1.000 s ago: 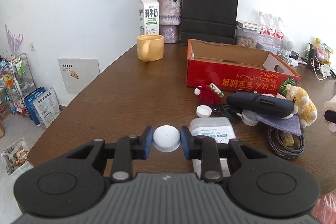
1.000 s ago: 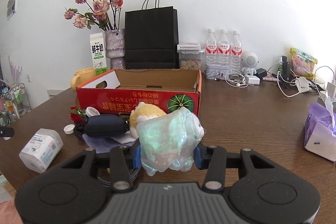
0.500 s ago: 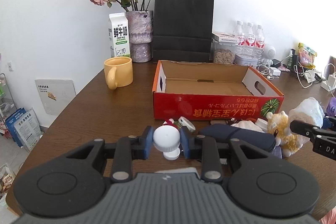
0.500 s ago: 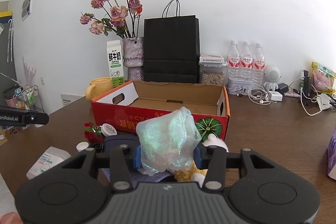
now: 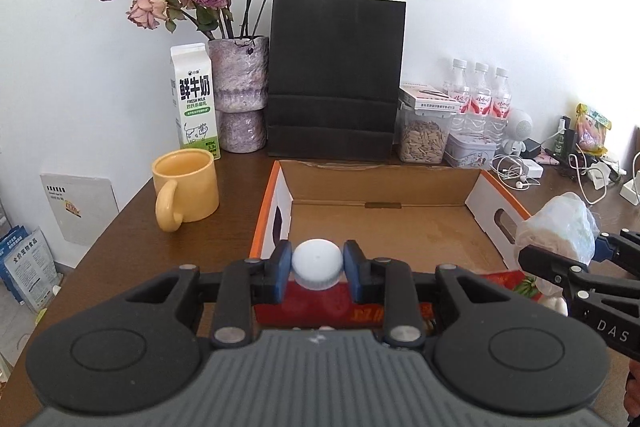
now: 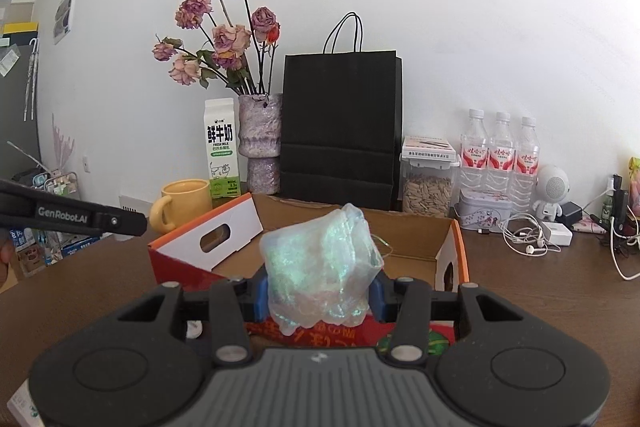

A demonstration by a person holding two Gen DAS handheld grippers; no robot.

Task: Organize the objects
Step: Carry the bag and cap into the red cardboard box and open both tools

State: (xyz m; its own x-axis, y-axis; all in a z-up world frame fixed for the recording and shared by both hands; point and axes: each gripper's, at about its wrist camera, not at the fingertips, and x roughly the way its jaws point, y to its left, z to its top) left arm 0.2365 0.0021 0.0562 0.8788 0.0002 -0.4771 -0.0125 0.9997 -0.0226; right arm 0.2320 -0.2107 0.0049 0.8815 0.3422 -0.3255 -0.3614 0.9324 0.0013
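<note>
1. Left gripper (image 5: 317,269) pinches a white bottle cap (image 5: 317,264) between its blue pads, just as it did a second ago.
2. That cap now hangs over the near wall of the red cardboard box (image 5: 384,227); a second back it hung above the bench's (image 5: 120,247) near edge, by the clutter there.
3. Right gripper (image 6: 318,293) is clamped on a crumpled iridescent plastic bag (image 6: 320,267), grip unchanged!
4. This bag has come up to the box (image 6: 416,247) too, over its near wall towards the right end; earlier it was short of the box, above the plush toy.
5. Box interior shows bare cardboard in both views.
6. Yellow mug (image 5: 186,189) sits left of the box, milk carton (image 5: 195,101) and black paper bag (image 5: 336,75) along the bench's far edge, none shifted.
</note>
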